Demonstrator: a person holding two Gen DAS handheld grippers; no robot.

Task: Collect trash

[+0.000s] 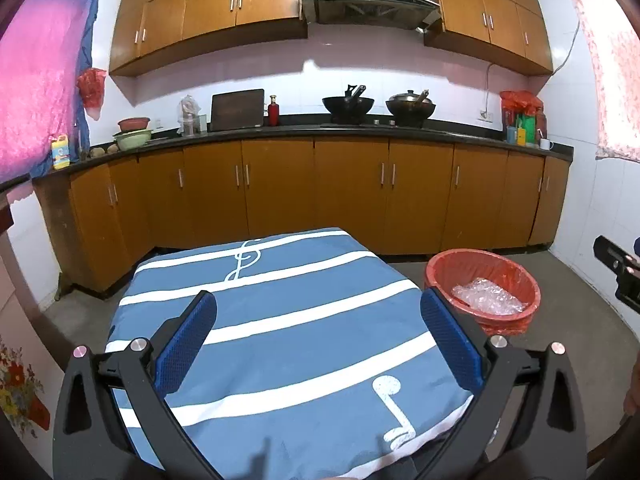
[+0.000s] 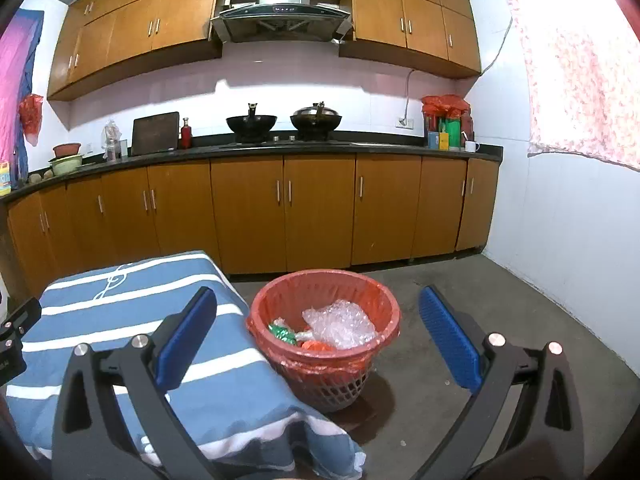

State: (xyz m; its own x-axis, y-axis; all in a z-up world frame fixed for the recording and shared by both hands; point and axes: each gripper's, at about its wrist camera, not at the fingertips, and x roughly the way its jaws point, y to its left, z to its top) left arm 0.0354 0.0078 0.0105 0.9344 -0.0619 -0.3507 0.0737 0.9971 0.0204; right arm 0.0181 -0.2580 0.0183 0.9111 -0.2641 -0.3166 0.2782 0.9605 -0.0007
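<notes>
Left gripper (image 1: 319,308) wide open, blue pads (image 1: 188,344) spread apart, nothing between them, hovering over the blue-and-white striped cloth (image 1: 280,320) with music-note print covering the table; right gripper (image 2: 319,308) also fully open and empty, held above the table edge and the floor. Red-lined trash basket (image 2: 280,292) stands on the concrete floor (image 2: 500,320) just beside the table's right side, holding crumpled bubble wrap (image 2: 340,322), a green wrapper (image 2: 282,332) and an orange scrap (image 2: 314,345). Behind: wooden cabinets (image 2: 280,208), dark counter, two woks (image 2: 252,122) on the stove.
</notes>
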